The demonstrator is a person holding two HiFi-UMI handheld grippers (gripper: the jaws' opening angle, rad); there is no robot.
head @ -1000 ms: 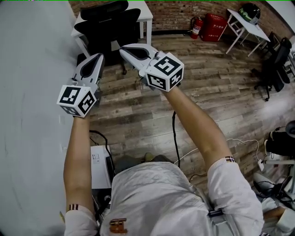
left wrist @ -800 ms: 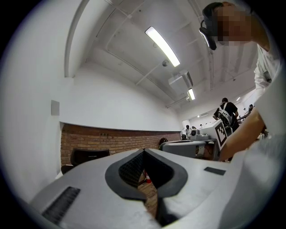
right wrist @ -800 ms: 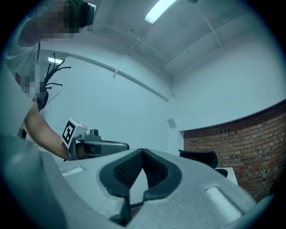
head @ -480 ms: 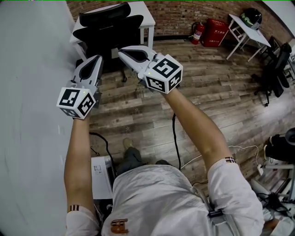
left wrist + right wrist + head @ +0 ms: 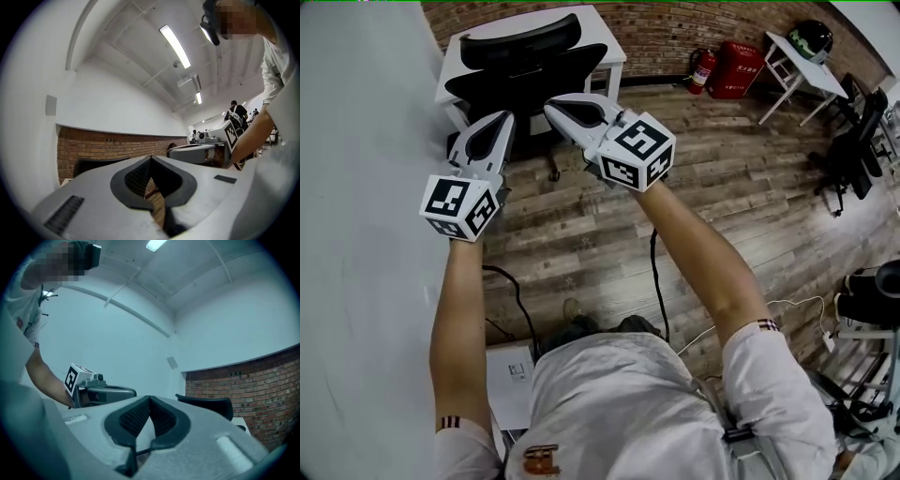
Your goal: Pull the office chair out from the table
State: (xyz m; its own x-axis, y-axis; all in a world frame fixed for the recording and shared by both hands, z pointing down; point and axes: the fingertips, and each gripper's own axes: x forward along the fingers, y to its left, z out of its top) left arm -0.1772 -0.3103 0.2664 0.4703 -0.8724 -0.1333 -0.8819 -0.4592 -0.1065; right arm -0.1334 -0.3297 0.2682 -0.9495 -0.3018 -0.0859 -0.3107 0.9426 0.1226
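The black office chair (image 5: 525, 80) stands tucked against a white table (image 5: 605, 37) by the brick wall, its headrest (image 5: 520, 42) nearest the table. Both grippers are held out toward it, short of its back and not touching it. My left gripper (image 5: 501, 118) is shut and empty. My right gripper (image 5: 551, 104) is also shut with nothing in it. In the left gripper view the closed gripper (image 5: 151, 159) points at the brick wall and the dark chair top (image 5: 93, 165). The right gripper view shows its closed gripper (image 5: 150, 400) and the chair headrest (image 5: 208, 405) beyond.
A white wall (image 5: 356, 234) runs along the left. A fire extinguisher (image 5: 701, 54) and red box (image 5: 737, 54) stand at the back. At the right are a second white table (image 5: 802, 52) with a helmet (image 5: 809, 23) and another black chair (image 5: 853, 141). Cables (image 5: 657, 281) and a white box (image 5: 511, 375) lie on the floor.
The person has stepped toward the chair with both grippers held out, so the chair and table sit larger and lower in view. Both grippers stay shut.
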